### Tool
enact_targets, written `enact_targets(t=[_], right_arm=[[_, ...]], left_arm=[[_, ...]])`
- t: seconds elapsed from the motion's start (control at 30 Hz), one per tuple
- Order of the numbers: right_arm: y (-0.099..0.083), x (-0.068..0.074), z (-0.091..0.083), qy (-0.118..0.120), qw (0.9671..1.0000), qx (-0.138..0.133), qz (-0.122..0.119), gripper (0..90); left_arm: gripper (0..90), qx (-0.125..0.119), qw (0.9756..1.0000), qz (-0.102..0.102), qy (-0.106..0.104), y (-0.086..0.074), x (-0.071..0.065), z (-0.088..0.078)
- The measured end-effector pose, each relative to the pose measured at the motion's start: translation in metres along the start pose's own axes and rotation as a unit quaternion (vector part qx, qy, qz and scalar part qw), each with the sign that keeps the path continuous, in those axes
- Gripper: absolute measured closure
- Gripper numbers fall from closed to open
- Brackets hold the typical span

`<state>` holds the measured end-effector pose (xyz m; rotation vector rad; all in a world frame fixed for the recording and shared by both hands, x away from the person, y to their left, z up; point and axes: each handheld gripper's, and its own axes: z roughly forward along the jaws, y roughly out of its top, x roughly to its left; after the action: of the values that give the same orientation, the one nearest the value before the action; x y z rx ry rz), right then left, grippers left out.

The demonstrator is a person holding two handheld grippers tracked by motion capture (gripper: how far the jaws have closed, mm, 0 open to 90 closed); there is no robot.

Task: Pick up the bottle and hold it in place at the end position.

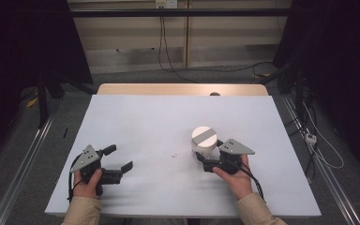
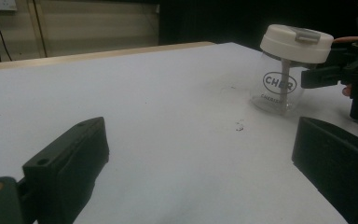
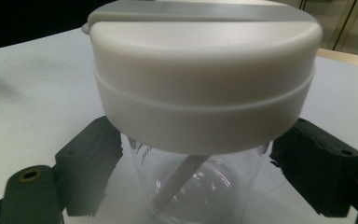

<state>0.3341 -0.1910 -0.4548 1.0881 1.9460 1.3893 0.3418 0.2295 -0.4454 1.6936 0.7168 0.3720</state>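
Two grippers are on the white table (image 1: 136, 112), one in each of the person's hands. The right gripper (image 1: 205, 159) has its black jaws on either side of a little clear jar (image 1: 203, 143), just under the jar's fat white lid (image 3: 205, 74). In the right gripper view the jaws sit at the glass on both sides and look like they are pressing on it, so I think the jar is clamped. The jar stands upright, a bit right of the middle of the table, close to the person. It has a grey strip (image 2: 306, 33) across the top of the lid and dark letters (image 2: 279, 82) on its side. A thin pale stick (image 2: 284, 86) leans inside it, and nothing else seems to be in there, so it is probably light. The clear part looks hard and smooth, so it may slip, and it could crack if squeezed too hard. Holding it low on the clear part, under the lid, seems a good spot, because the lid sticks out and would stop it sliding down. The left gripper (image 1: 119, 160) rests well away on the left with its jaws wide apart and nothing between them. A few tiny dark crumbs (image 2: 239, 126) lie on the table near the jar.
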Motion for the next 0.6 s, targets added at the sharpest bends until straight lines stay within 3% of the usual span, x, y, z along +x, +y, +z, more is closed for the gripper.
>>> enact_targets(t=[0.6], right_arm=[[0.005,0.000,0.017,-0.001,0.9999,0.001,0.011,15.8]], left_arm=[[3.6,0.005,1.0000,0.001,-0.002,0.000,-0.001,0.003]])
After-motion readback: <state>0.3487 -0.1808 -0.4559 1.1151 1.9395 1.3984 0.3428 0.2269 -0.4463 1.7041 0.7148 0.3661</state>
